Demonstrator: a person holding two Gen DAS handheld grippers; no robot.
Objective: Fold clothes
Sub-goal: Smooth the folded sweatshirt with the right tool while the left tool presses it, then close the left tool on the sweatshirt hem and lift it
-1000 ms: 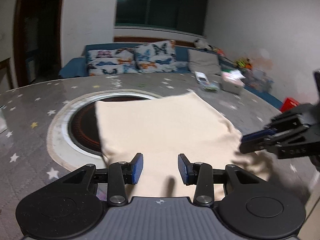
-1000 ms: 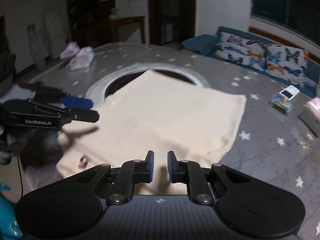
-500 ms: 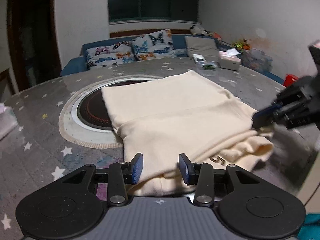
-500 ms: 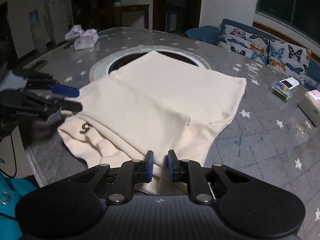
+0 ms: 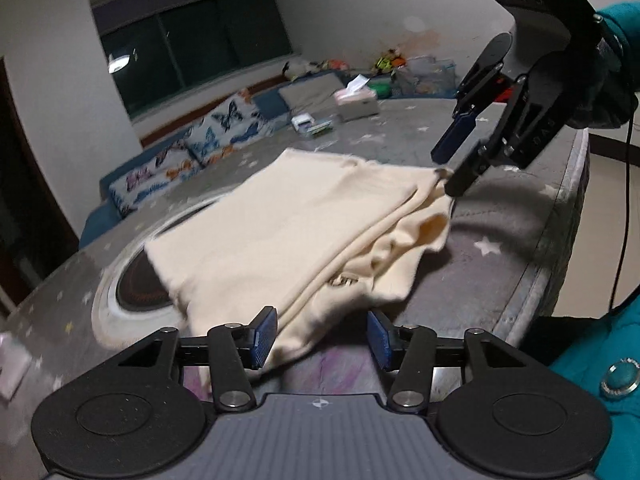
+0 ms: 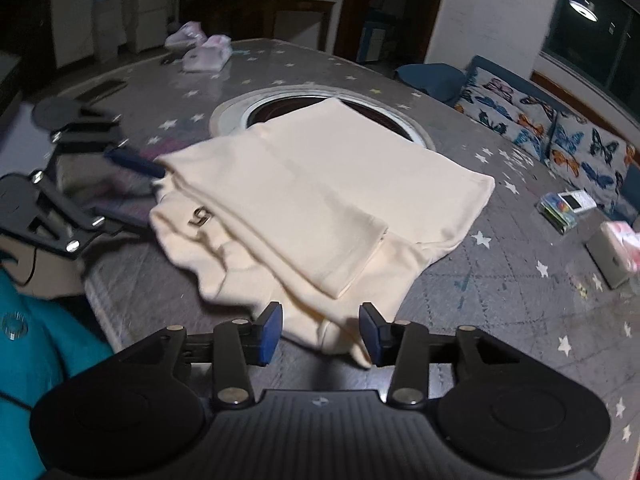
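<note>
Round grey star-print worktop [image 6: 500, 292] fills both views, with a dark circular inset ringed in white [image 6: 280, 102] near its centre. Cream garment [image 6: 320, 200] lies folded in layers on the worktop, far edge overlapping the inset, near edges bunched toward the worktop rim; small dark logo [image 6: 200, 216] shows on a lower layer. Blue sofa with butterfly cushions [image 6: 560, 132] sits beyond the worktop. Left gripper [image 5: 320, 340] jaws spread wide, garment's near corner lying between them, not pinched. Right gripper [image 6: 320, 332] jaws spread too, garment hem between them, no grip. In the left wrist view the right gripper [image 5: 456, 160] hangs at the garment's far corner, lower fingertip touching or just beside the fabric. Tissue box [image 5: 356, 102] and small packets [image 6: 564, 208] sit well apart from the garment. Teal sleeve [image 6: 36, 352] at frame edge.
</note>
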